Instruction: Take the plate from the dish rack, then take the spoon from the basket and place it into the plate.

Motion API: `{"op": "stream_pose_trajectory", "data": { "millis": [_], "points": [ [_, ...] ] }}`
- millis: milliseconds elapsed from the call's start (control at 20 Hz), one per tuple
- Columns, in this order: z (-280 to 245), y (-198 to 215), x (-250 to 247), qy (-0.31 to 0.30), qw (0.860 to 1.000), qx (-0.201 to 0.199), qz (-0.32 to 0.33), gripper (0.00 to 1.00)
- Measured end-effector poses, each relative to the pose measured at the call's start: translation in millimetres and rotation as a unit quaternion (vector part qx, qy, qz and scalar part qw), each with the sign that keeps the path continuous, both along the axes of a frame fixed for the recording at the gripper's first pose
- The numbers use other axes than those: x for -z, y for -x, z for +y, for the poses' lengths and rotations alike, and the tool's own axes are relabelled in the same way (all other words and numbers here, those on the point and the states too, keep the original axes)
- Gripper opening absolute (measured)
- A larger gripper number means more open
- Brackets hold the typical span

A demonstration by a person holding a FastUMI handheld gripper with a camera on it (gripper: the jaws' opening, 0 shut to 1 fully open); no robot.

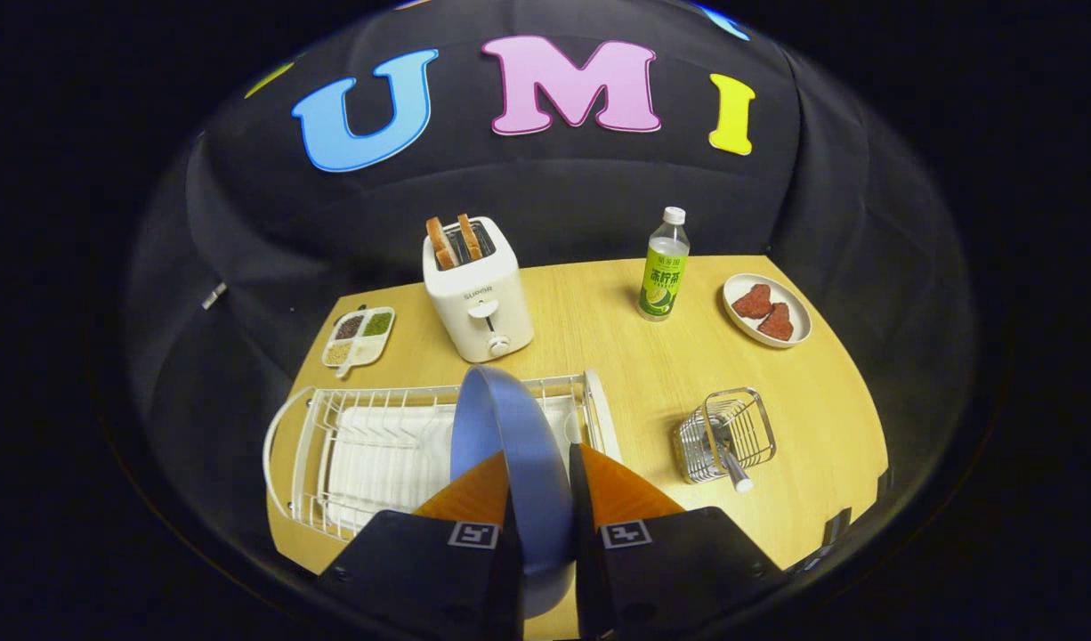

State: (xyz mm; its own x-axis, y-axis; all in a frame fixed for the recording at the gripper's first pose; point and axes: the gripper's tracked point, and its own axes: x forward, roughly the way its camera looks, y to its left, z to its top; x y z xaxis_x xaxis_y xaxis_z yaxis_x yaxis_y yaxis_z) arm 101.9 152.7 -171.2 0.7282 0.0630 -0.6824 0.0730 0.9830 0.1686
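Claw (540,472): its two fingers are closed on the rim of a blue plate (510,445), one finger pressing each face. The plate stands on edge between the fingers, its upper rim rising ahead of them and its lower rim dropping below them.

Directly beneath and ahead of the claw: a white wire dish rack (367,445) with a white drip tray under it. The rack runs off to the left of the fingers. The plate's upper rim shows against the rack's far rail; whether the plate's lower rim touches the rack cannot be told.

To the right of the claw, well apart from the rack: a small wire basket (728,434) on the wooden table (617,356). A spoon (732,467) with a metal handle lies in the basket, its end poking out over the near side toward the claw.

Beyond the rack, just ahead and slightly left of the fingers: a white toaster (477,298) with two slices of toast (452,240) standing up in its slots. Left of the toaster: a divided snack tray (359,336) holding grains of several colours.

Beyond and to the right of the fingers: a drink bottle (665,264), upright, white cap, green label. Further right, near the table's far corner: a white oval dish (767,309) carrying two red pieces of food.
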Motion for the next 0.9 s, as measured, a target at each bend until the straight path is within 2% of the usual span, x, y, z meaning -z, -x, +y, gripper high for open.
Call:
{"op": "stream_pose_trajectory", "data": {
  "millis": [150, 350, 700, 900],
  "points": [
    [-17, 33, -27, -0.063, 0.998, -0.025, -0.004, 0.27],
    [-67, 88, -44, -0.099, 0.994, -0.035, -0.011, 0.27],
    [-151, 186, 8, -0.169, 0.983, -0.021, 0.070, 0.27],
    [-187, 181, 41, -0.181, 0.980, -0.021, 0.085, 0.27]
  ]
}}
